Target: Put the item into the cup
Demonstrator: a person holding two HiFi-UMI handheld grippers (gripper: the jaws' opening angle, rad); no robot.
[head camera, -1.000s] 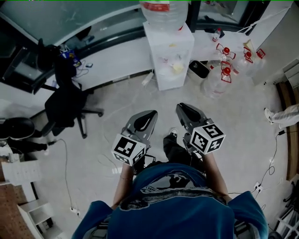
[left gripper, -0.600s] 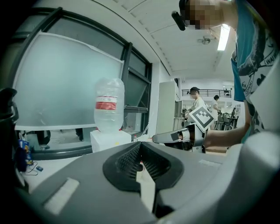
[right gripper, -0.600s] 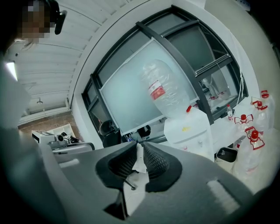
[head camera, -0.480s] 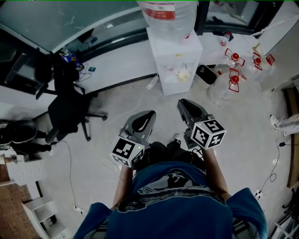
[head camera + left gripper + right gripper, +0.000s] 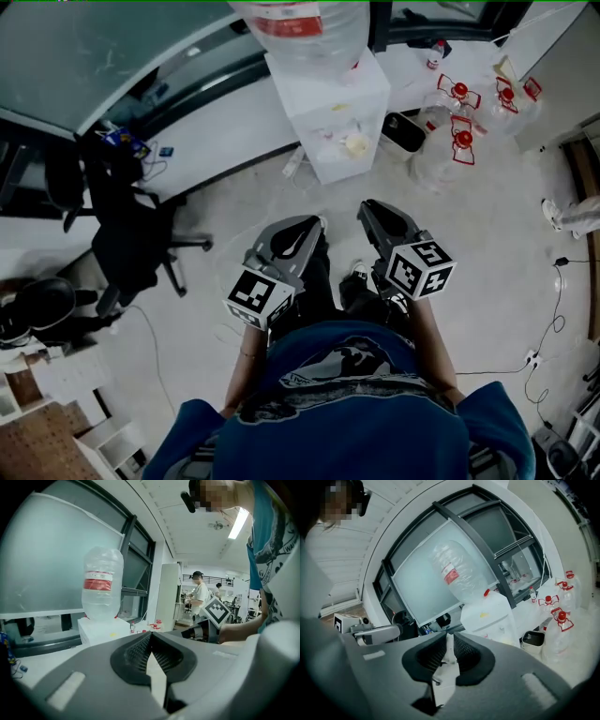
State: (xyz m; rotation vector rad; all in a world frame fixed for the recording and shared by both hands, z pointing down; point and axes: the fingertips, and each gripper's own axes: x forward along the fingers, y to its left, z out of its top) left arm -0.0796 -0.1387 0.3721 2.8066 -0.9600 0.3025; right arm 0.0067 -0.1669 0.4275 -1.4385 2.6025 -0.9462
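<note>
I hold both grippers close to the body at waist height, over pale floor (image 5: 487, 244), their marker cubes facing up at me. The left gripper (image 5: 309, 228) has its 2 ribbed pads (image 5: 138, 651) meeting at the tips, with only a wedge of light further back, and nothing is caught between them. The right gripper (image 5: 368, 208) keeps a narrow slit between its pads (image 5: 465, 651) (I see floor straight through it), so it grips nothing either. Both point towards a white water dispenser (image 5: 333, 112) with a big clear bottle (image 5: 300, 28) upside down on top. A black bin (image 5: 405, 131) sits just beside the dispenser, and 3 or so clear jugs with red caps (image 5: 450, 131) stand near it. A black office chair (image 5: 131, 234) is well apart on my left. Neither the item nor the cup shows in any of my 3 views.
</note>
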